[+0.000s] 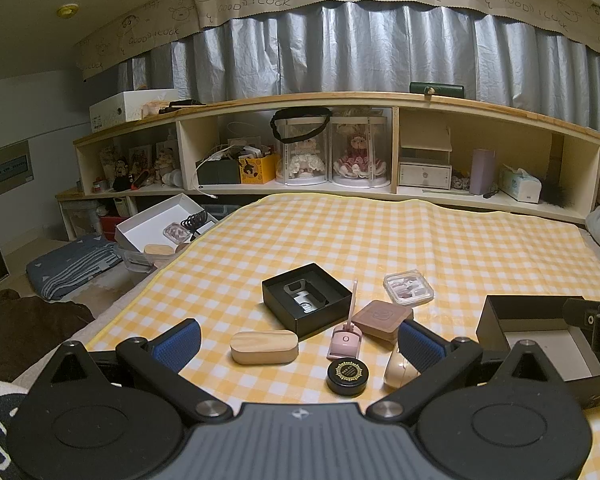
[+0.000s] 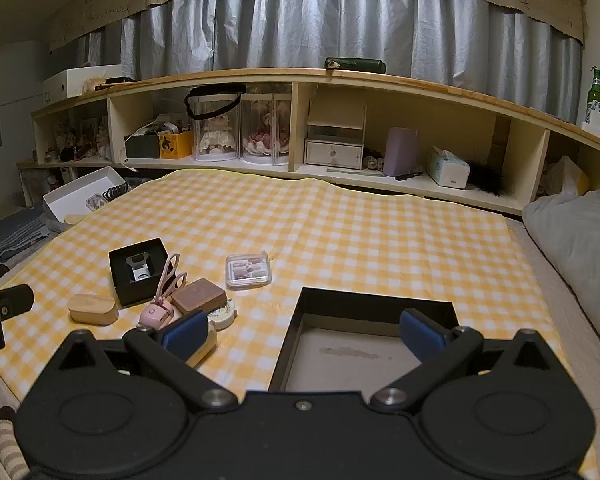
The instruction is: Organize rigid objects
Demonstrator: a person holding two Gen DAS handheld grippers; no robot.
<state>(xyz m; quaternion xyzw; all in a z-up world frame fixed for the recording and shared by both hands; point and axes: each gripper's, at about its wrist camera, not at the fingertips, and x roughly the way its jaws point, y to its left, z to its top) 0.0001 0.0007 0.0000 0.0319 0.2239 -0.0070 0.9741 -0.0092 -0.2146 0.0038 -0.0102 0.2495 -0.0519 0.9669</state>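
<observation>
Over checkered cloth (image 1: 340,240), left claw (image 1: 300,344) gapes above trinkets; right claw (image 2: 304,332) gapes over black tray (image 2: 364,304)

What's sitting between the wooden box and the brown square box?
A pink gadget with a thin handle sticking up stands between the wooden box and the brown square box, seen in the left wrist view.

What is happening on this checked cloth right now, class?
A person holds a gripper in each hand over a yellow-and-white checked cloth. Both grippers are open and hold nothing. The left gripper faces a cluster of small items: an oval wooden box, a round black jar with a gold label, a small open black box and a square clear plastic case. The right gripper hovers above a large, empty, open black box. Nothing is packed into it yet.
</observation>
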